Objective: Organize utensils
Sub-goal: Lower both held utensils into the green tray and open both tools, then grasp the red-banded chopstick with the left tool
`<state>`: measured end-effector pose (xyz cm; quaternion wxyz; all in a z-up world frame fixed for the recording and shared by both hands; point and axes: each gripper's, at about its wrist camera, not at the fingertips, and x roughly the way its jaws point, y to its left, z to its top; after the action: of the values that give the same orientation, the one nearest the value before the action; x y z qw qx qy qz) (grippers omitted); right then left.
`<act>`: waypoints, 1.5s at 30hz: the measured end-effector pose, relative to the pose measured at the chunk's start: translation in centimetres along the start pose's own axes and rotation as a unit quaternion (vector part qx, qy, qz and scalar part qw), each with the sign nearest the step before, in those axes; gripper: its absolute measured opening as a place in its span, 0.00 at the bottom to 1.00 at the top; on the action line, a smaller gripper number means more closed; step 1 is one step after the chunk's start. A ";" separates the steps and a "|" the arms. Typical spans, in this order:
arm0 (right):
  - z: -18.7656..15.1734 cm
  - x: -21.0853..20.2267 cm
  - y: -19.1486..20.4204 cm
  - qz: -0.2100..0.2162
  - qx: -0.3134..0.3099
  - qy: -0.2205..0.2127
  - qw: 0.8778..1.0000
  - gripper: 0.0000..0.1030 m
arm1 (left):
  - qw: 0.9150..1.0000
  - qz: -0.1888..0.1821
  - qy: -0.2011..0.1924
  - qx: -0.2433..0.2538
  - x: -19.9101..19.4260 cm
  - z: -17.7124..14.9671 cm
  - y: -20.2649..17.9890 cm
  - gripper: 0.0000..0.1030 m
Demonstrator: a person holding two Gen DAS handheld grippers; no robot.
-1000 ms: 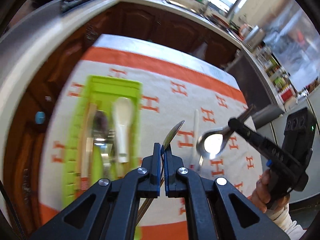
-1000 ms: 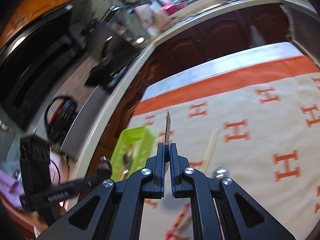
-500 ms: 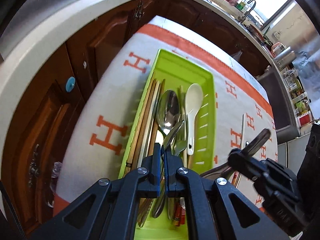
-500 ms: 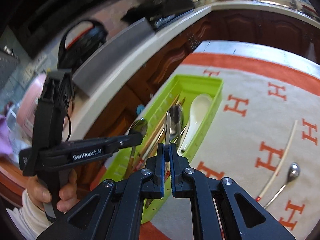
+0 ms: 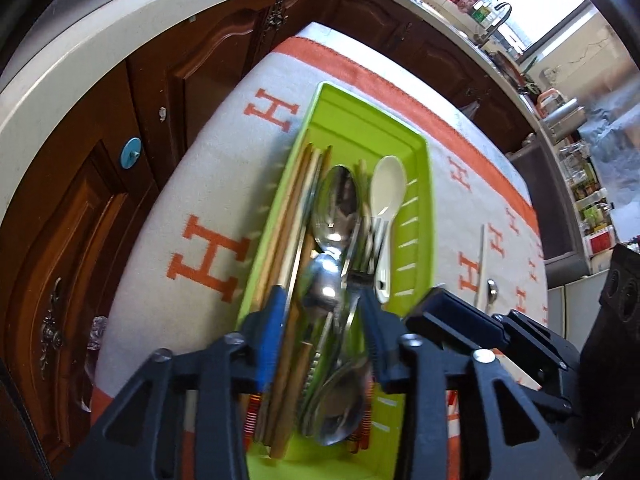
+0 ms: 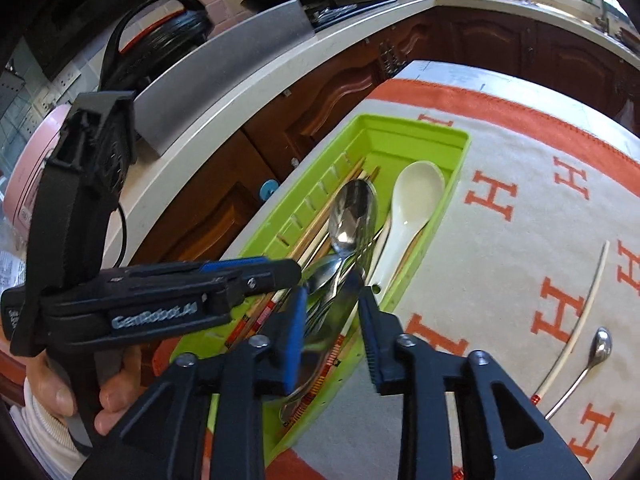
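Observation:
A lime-green utensil tray [image 5: 424, 184] lies on the H-patterned cloth and holds wooden chopsticks [image 5: 296, 208], a large steel spoon [image 5: 336, 200], a fork and a white ceramic spoon [image 5: 386, 196]. My left gripper [image 5: 322, 304] hangs over the tray's near end. Its jaws are opening, and the steel spoon below them lies loose among the other cutlery. My right gripper [image 6: 332, 300] is beside it over the same tray [image 6: 460, 148], jaws opening. A blurred steel utensil [image 6: 346, 300] slips down between its pads without being pressed.
A pale chopstick [image 6: 588, 292] and a small steel spoon [image 6: 600, 344] lie loose on the cloth to the right of the tray. Dark wooden cabinets and a pale counter edge [image 5: 120, 52] run along the left. A hand [image 6: 108, 396] holds the left gripper's handle.
Both grippers came from over the cloth to the tray, each shut on a steel utensil. Now both sets of jaws have parted and the utensils have dropped toward the tray.

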<state>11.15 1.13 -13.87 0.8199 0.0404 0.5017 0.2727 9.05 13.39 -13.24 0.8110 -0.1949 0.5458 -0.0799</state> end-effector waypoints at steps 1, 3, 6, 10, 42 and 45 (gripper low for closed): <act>0.0 -0.3 -0.1 -0.001 0.002 -0.005 1.000 0.28 | 1.000 0.000 -0.002 0.001 -0.2 0.0 -0.1 0.46; 0.1 -0.8 -0.4 -0.003 0.006 -0.012 1.000 0.28 | 1.000 0.010 -0.013 0.006 -0.7 -0.1 -0.6 0.57; -0.1 -2.1 -0.7 -0.011 0.007 -0.026 1.000 0.28 | 0.999 0.022 -0.024 0.015 -1.3 -0.3 -1.2 0.62; -0.9 -3.6 -1.3 -0.015 0.013 -0.035 0.999 0.28 | 0.998 0.041 -0.036 0.027 -2.0 -0.7 -1.9 0.66; -9.3 -11.0 -17.6 -0.091 0.237 -0.005 0.967 0.28 | 0.983 0.047 0.010 0.180 1.8 -3.6 -15.9 0.72; -9.2 -10.5 -18.4 -0.094 0.243 -0.001 0.965 0.28 | 0.980 0.046 0.032 0.192 3.6 -3.7 -16.9 0.72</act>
<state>7.25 -21.55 -16.21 0.8078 0.1915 0.5539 0.0636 8.46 -4.12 -10.67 0.8181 -0.0072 0.5546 -0.1518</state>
